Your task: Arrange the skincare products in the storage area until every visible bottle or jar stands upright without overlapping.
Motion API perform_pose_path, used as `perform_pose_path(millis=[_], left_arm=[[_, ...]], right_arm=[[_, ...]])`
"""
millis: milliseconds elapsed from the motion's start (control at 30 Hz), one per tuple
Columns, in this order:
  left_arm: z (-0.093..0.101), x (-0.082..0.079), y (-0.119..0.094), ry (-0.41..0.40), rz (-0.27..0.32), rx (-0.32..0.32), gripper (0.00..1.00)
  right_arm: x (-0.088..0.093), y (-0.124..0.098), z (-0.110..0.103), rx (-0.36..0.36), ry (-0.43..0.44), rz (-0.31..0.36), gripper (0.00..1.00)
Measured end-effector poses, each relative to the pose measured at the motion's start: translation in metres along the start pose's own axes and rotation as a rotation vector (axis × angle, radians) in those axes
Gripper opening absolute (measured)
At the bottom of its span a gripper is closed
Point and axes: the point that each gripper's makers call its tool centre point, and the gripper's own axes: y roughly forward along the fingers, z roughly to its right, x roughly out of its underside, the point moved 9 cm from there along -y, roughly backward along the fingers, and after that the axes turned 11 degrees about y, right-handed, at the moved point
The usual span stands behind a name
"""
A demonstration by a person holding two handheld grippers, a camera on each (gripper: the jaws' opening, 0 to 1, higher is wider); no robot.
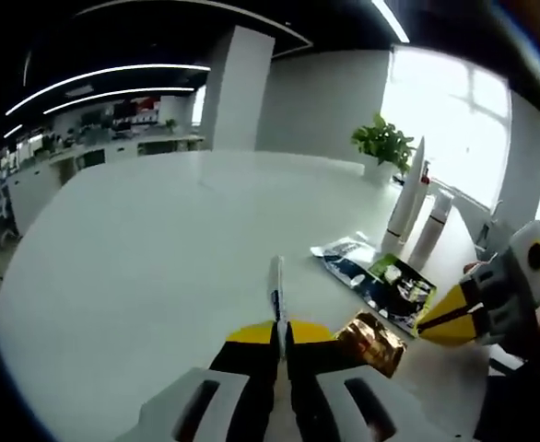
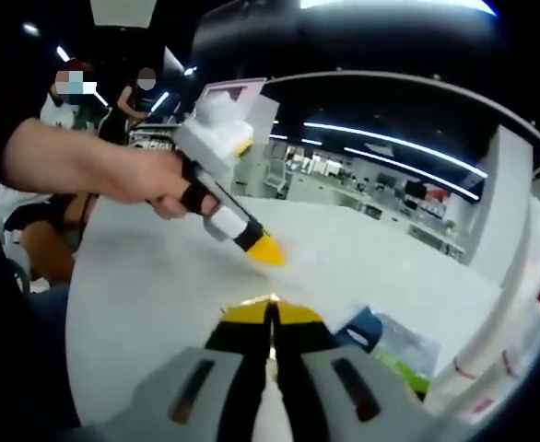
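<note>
Left claw closed, empty; right claw likewise. Two white bottles stood upright on tabletop, gold sachet near bottles.

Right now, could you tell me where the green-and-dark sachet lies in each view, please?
Left gripper view: the green-and-dark sachet lies flat on the white table, right of centre.
Right gripper view: lower right, just right of that view's own jaws.
Shared landmark: the tall white bottles close by the sachet in both.
</note>
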Motion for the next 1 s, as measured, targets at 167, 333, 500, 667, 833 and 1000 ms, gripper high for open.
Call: perform_pose_path(millis=[167,333,500,667,833,1000], left_arm=[[0.004,-0.002,-0.005,-0.027,0.029,0.026,0.02],[0.010,-0.001,-0.010,-0.043,0.043,0.045,0.02],[0.019,-0.004,-0.019,-0.118,0.101,0.101,0.02],[0.028,-0.002,-0.026,-0.141,0.134,0.130,0.02],[0.037,-0.001,-0.032,-0.206,0.197,0.192,0.02],[0.037,0.001,-0.039,-0.215,0.215,0.197,0.02]], right_arm=[[-0.001,0.000,0.005,-0.004,0.067,0.019,0.01],[-0.006,0.001,0.005,-0.018,0.119,0.053,0.01],[-0.009,0.003,0.007,-0.040,0.195,0.078,0.02],[-0.012,0.003,0.006,-0.043,0.214,0.091,0.04],[-0.017,0.005,0.006,-0.065,0.300,0.118,0.07],[-0.022,0.007,0.008,-0.093,0.415,0.155,0.12]])
